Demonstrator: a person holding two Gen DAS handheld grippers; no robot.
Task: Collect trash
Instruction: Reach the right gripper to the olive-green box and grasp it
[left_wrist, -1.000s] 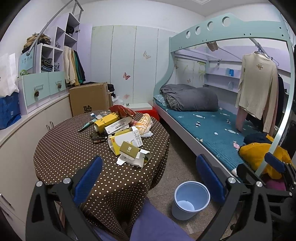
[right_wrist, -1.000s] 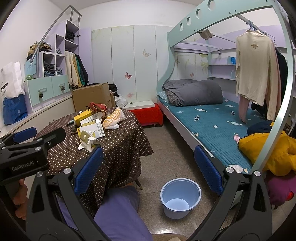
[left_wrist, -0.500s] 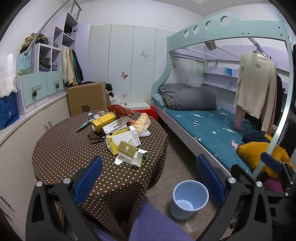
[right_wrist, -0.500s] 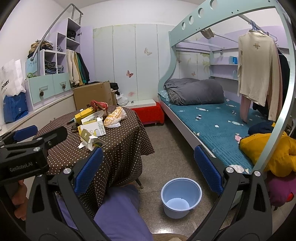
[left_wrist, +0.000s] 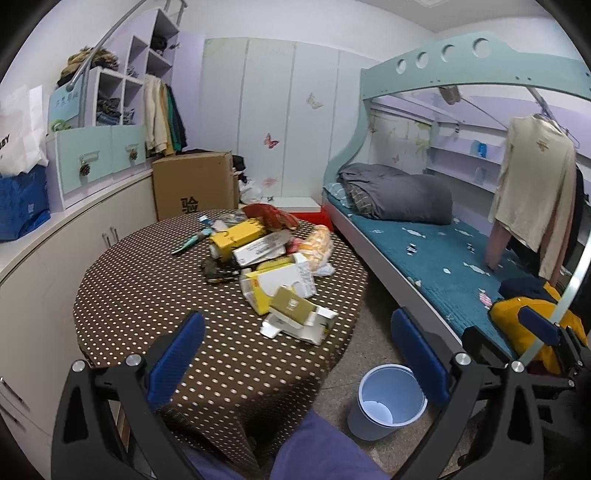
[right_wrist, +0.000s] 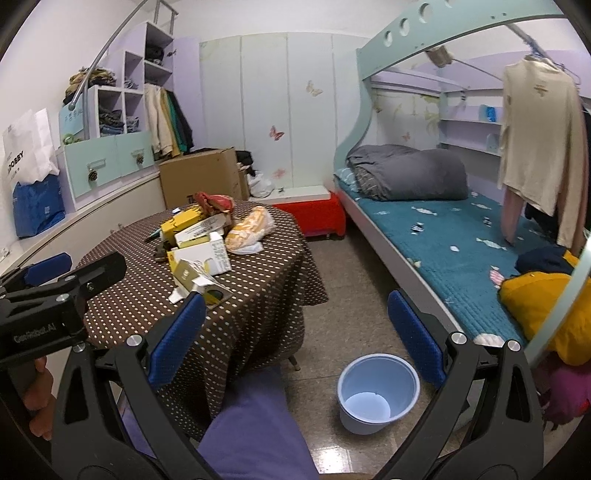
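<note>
Nearest, low in the frame, the left gripper (left_wrist: 291, 354) and right gripper (right_wrist: 291, 332) both hang spread wide with nothing between their blue pads. Just beyond, lower right of centre, the empty blue bin (right_wrist: 376, 391) stands on the floor beside the table (left_wrist: 147, 295). Further up, mid-frame, the trash lies heaped: an olive flattened carton (left_wrist: 295, 314), a white-and-yellow box (left_wrist: 277, 280), a yellow box (left_wrist: 236, 236), a bread bag (left_wrist: 317, 243). The overlapping cartons could slide or drag neighbours off the table edge when one is pulled.
</note>
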